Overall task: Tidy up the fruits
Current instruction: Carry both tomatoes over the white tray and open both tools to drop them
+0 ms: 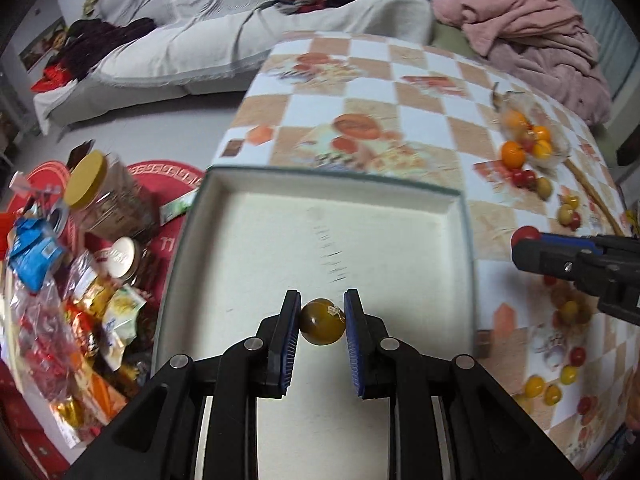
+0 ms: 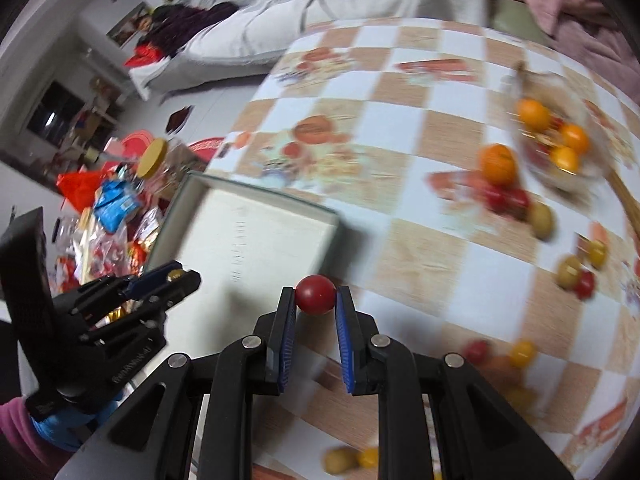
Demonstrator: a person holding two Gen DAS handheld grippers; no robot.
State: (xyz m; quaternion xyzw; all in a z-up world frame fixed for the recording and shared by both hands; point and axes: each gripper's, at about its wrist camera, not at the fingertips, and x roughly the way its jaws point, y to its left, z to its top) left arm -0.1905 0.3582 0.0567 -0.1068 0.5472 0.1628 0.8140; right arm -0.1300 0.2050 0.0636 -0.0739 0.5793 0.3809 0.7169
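My left gripper point(image 1: 322, 322) is shut on a small olive-green fruit point(image 1: 322, 327) and hangs over the white inside of a shallow box point(image 1: 256, 216) with a dark green rim. The right gripper point(image 2: 316, 300) is shut on a small red fruit point(image 2: 315, 294), just past the box's right rim point(image 2: 332, 216), over the checked tablecloth. In the left wrist view the right gripper point(image 1: 524, 240) shows at the right edge with the red fruit point(image 1: 525, 234) at its tip. The left gripper point(image 2: 176, 280) appears at the left of the right wrist view.
A clear bowl point(image 2: 592, 176) of oranges sits at the table's far right, with an orange point(image 2: 498, 164) beside it. Small red, yellow and green fruits point(image 1: 568, 376) lie scattered on the cloth. Jars point(image 1: 86, 180) and snack packets point(image 1: 36, 256) crowd the left. A sofa point(image 1: 192, 40) stands behind.
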